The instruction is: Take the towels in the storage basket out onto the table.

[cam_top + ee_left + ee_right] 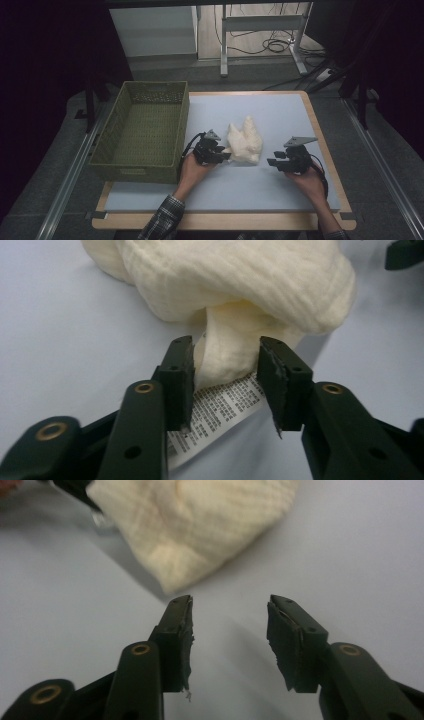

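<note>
cream cloth (245,141) | crumpled heap | mid-table, right of basket (142,130)

On the table (300,107) there is one cream cloth (245,140), and it carries one white label (220,412) with small print. There is one green basket (115,145), just to the left of the cloth. There are two grippers: the left gripper (224,154) at the cloth's left edge, the right gripper (272,162) to its right. Two hands hold them.
</note>
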{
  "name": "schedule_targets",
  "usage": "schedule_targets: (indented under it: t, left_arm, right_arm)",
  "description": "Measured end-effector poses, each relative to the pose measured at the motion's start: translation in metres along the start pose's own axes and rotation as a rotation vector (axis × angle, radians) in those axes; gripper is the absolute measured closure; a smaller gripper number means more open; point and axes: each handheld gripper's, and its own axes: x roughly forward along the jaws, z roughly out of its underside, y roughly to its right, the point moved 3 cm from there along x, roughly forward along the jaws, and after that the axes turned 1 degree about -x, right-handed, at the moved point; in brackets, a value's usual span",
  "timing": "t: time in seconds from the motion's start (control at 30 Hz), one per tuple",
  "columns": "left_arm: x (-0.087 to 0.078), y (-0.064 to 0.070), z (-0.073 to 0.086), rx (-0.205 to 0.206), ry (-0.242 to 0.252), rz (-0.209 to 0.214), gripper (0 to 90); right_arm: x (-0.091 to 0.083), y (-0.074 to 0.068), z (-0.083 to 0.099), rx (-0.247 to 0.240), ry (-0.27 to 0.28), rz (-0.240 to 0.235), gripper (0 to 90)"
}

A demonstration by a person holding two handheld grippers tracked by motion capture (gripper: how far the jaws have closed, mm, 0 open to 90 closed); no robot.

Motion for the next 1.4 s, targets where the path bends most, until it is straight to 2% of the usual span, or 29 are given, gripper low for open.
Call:
schedule_targets:
  t: [0.1, 0.23, 0.3, 0.33, 0.43, 0.5, 0.53, 0.57, 0.6, 0.63, 0.73, 0.83, 0.9, 0.97, 1.1, 1.17, 1.23, 1.3, 1.4]
  left_arm:
    - [0.002, 0.000, 0.003, -0.009, -0.002, 0.015, 60.4]
    - [0.003, 0.000, 0.003, -0.013, 0.004, 0.018, 60.8]
    - [0.004, 0.000, 0.003, -0.010, 0.000, 0.019, 61.5]
    - [0.004, 0.000, 0.003, -0.009, 0.000, 0.019, 62.0]
    - [0.005, 0.001, 0.004, -0.004, 0.004, 0.021, 64.0]
    - [0.005, 0.001, 0.005, -0.012, 0.012, 0.027, 66.5]
    - [0.005, 0.001, 0.005, -0.012, 0.012, 0.027, 72.0]
    - [0.004, 0.001, 0.006, -0.012, 0.017, 0.029, 72.0]
    - [0.004, 0.001, 0.006, -0.013, 0.023, 0.030, 75.1]
    - [0.003, 0.000, 0.006, -0.010, 0.027, 0.027, 77.4]
    - [-0.003, 0.000, 0.005, -0.011, 0.052, 0.006, 81.9]
    - [-0.011, 0.002, 0.002, -0.015, 0.083, 0.008, 83.2]
    - [-0.016, 0.007, -0.001, -0.003, 0.094, 0.014, 83.7]
    - [-0.018, 0.013, -0.002, 0.014, 0.084, 0.004, 83.8]
    - [-0.015, 0.020, 0.006, 0.024, 0.028, -0.016, 83.6]
    - [-0.013, 0.019, 0.010, 0.018, 0.016, -0.002, 80.1]
    - [-0.012, 0.017, 0.012, 0.012, 0.018, -0.008, 71.8]
    - [-0.012, 0.015, 0.011, 0.001, 0.030, -0.007, 62.9]
    - [-0.012, 0.015, 0.010, 0.004, 0.035, -0.010, 60.4]
  right_arm:
    - [0.006, 0.000, -0.012, 0.004, 0.012, -0.018, 55.9]
    - [0.017, -0.003, -0.031, -0.024, 0.016, -0.025, 55.9]
    - [0.022, -0.003, -0.041, -0.033, 0.017, -0.022, 51.7]
    - [0.028, -0.003, -0.046, -0.041, 0.012, -0.018, 48.2]
    - [0.042, -0.002, -0.052, -0.050, -0.027, -0.020, 48.6]
    - [0.053, -0.001, -0.050, -0.045, -0.080, -0.023, 59.4]
    - [0.053, -0.001, -0.050, -0.045, -0.080, -0.023, 59.4]
    - [0.061, 0.000, -0.047, -0.045, -0.102, -0.022, 73.9]
    - [0.062, 0.000, -0.046, -0.041, -0.103, -0.029, 79.8]
    - [0.062, 0.000, -0.045, -0.033, -0.095, -0.032, 84.1]
    - [0.052, -0.001, -0.044, -0.045, -0.080, -0.023, 85.8]
    - [0.033, -0.001, -0.043, -0.062, -0.055, -0.002, 85.7]
    - [0.017, 0.001, -0.041, -0.063, -0.032, -0.005, 85.2]
    - [0.006, 0.002, -0.037, -0.057, -0.028, -0.003, 84.1]
    - [-0.002, 0.007, -0.015, -0.048, -0.085, 0.032, 75.9]
    - [-0.006, 0.012, -0.005, -0.037, -0.091, 0.044, 74.5]
    - [-0.012, 0.015, -0.003, -0.020, -0.080, 0.039, 72.2]
    - [-0.019, 0.017, -0.008, -0.015, -0.061, 0.028, 69.2]
    - [-0.024, 0.014, -0.022, -0.010, -0.035, -0.020, 65.4]
